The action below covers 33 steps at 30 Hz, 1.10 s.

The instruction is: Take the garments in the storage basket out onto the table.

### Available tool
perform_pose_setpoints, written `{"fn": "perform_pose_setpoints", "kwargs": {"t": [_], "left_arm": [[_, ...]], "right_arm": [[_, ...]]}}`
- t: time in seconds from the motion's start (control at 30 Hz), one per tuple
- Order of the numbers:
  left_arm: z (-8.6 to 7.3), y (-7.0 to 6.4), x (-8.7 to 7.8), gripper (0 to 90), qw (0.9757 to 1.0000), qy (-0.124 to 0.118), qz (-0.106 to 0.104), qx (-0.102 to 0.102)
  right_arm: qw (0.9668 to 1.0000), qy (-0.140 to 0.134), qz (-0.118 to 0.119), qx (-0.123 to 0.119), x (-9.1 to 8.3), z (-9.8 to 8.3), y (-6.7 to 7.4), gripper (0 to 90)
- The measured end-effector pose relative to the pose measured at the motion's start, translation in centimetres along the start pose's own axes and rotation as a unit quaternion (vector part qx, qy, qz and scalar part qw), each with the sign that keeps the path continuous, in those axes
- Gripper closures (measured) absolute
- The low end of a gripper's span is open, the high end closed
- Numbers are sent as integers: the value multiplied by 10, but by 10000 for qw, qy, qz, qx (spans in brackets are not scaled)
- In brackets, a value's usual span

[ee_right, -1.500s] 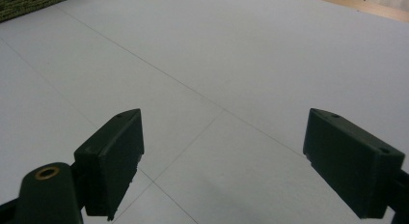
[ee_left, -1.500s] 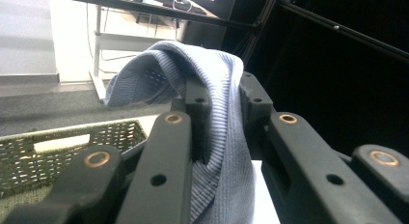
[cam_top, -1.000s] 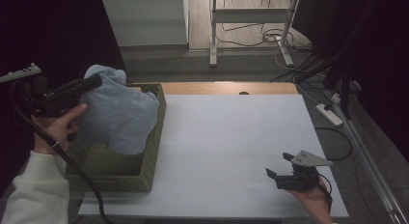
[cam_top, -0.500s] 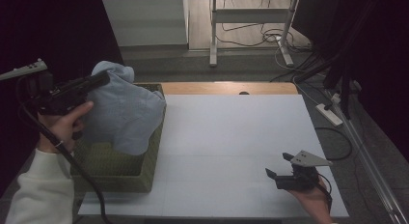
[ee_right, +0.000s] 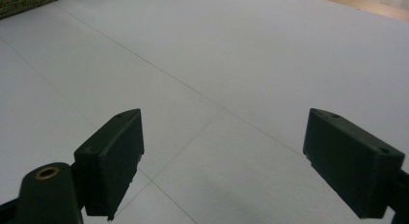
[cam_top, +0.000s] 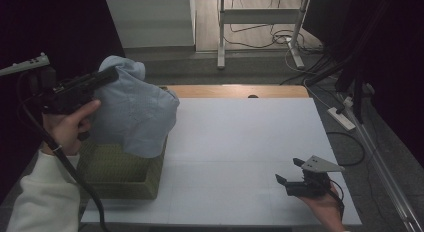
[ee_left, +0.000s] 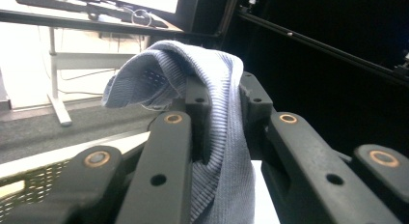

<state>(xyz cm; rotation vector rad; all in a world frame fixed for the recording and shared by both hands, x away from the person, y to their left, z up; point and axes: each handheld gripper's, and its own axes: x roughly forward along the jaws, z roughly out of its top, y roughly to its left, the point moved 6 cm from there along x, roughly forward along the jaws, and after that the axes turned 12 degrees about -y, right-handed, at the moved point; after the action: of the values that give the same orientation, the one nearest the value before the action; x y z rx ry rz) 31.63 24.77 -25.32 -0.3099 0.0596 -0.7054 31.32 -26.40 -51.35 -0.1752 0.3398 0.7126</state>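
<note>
A light blue knitted cloth (cam_top: 132,112) hangs in the air above a green woven basket (cam_top: 117,169) at the table's left edge. My left gripper (cam_top: 112,74) is shut on the cloth's top fold, held up by a hand in a white sleeve. In the left gripper view the ribbed blue cloth (ee_left: 217,118) is pinched between the two black jaws and drapes over their tips. My right gripper (cam_top: 290,172) rests low near the table's front right corner, open, with nothing but bare white table (ee_right: 231,64) between its fingers (ee_right: 113,154).
The white table (cam_top: 240,142) stretches between the basket and the right gripper. A wooden strip (cam_top: 235,91) borders its far edge. Beyond it stand a metal desk frame (cam_top: 260,32) and cables on the floor; a power strip (cam_top: 342,118) lies to the right.
My left gripper has lifted the blue cloth higher out of the basket and slightly to the right. The right gripper has stayed where it was.
</note>
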Motion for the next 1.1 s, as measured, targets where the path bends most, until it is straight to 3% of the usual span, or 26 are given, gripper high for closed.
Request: {"fn": "perform_pose_setpoints", "kwargs": {"t": [1.1], "left_arm": [[-27,-39,55,778,9973,260,-670,-165]], "right_arm": [[10000,7,-1,-1,0,-1,-1,146]]}}
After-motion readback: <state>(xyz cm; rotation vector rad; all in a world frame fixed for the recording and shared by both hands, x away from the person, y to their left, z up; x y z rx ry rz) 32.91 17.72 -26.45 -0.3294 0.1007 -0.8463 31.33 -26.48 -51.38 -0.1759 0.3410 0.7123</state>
